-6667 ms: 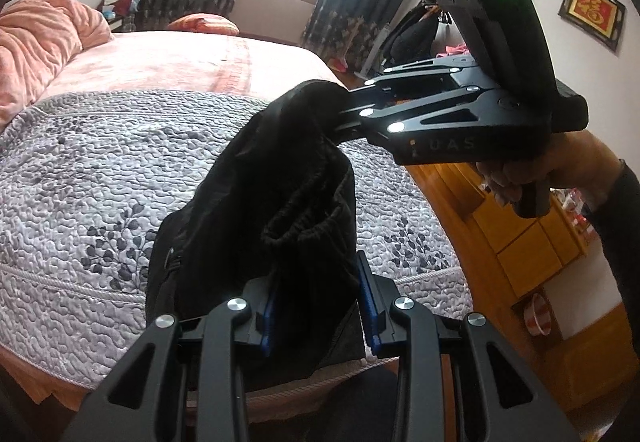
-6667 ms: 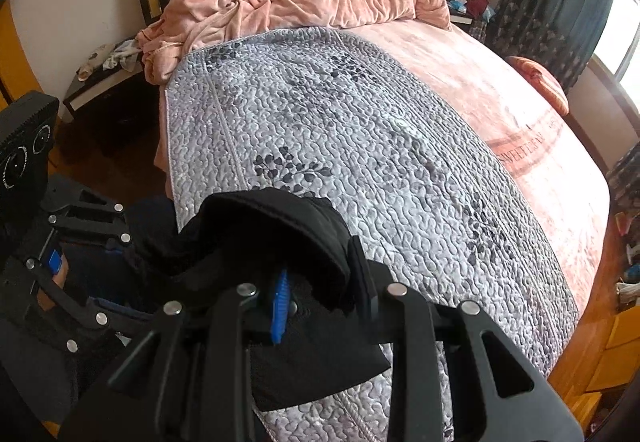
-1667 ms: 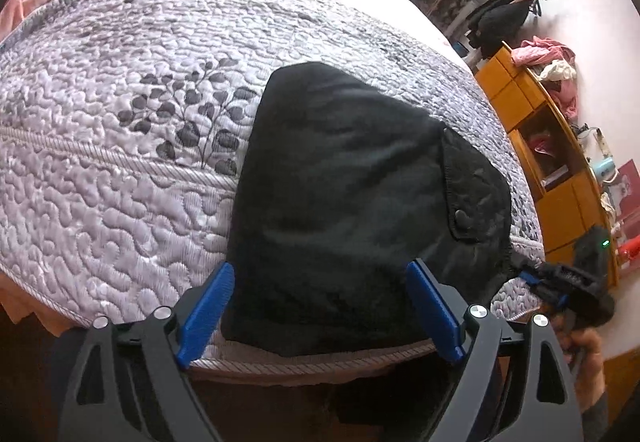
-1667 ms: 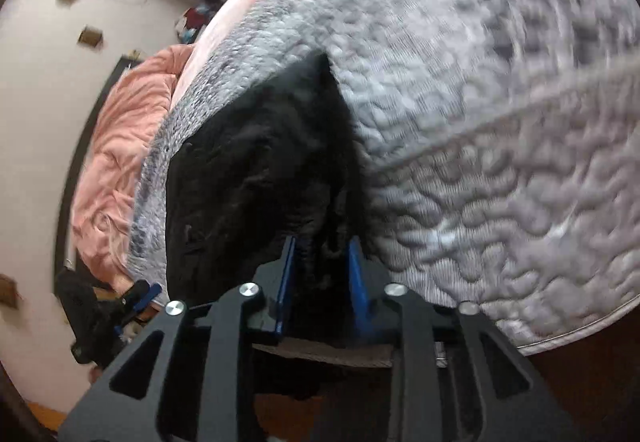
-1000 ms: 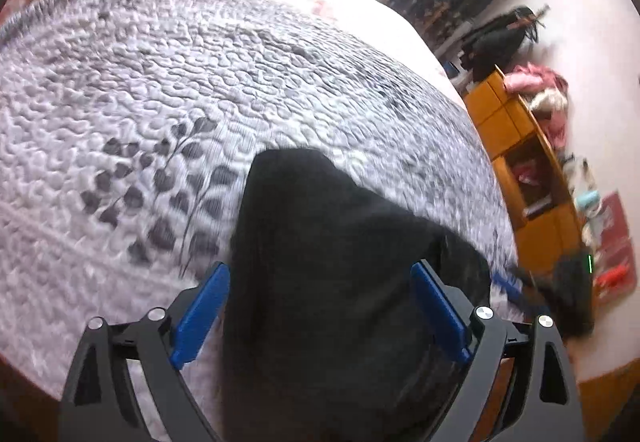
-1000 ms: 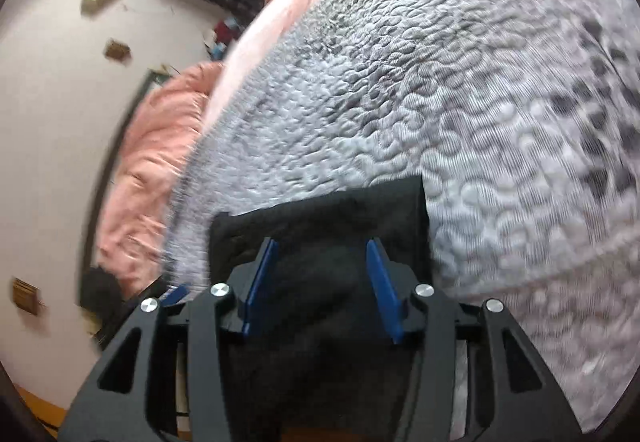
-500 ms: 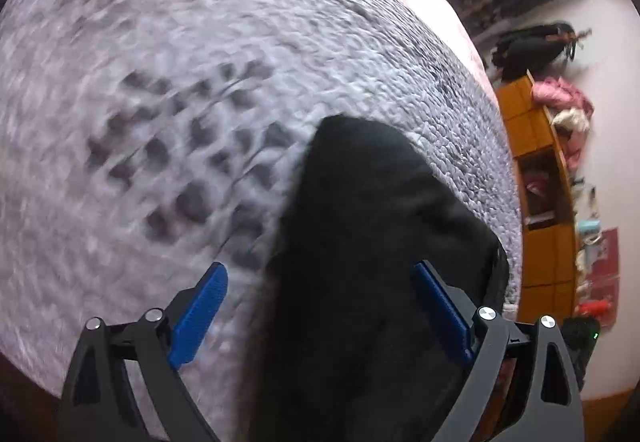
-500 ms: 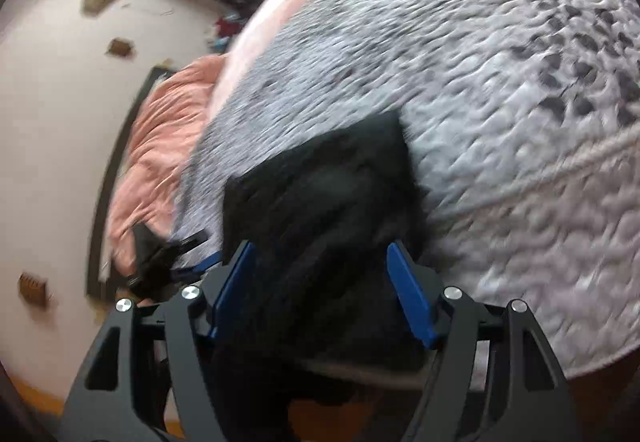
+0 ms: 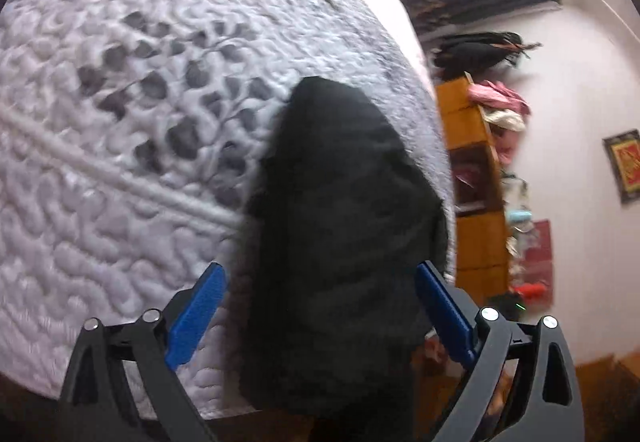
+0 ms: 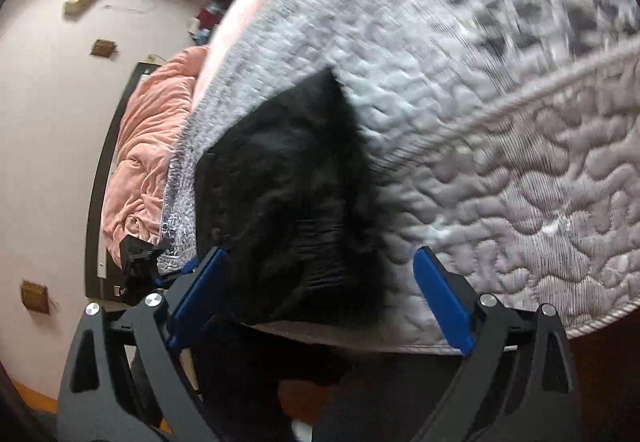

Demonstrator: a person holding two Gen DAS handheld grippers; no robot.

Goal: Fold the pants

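At quilt edge, pants blurred, overhanging

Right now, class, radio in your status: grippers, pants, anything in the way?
Left gripper open, right gripper open. Pants folded on quilt at bed's edge. Nothing in the way.

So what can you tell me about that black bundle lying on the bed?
The black pants look like soft, slightly fuzzy dark cloth, folded into a compact block. They lie flat on the grey quilted bedspread near its edge, one end hanging slightly over. Both tongs, left and right, stand open around them, gripping nothing. Blur hides finer details.
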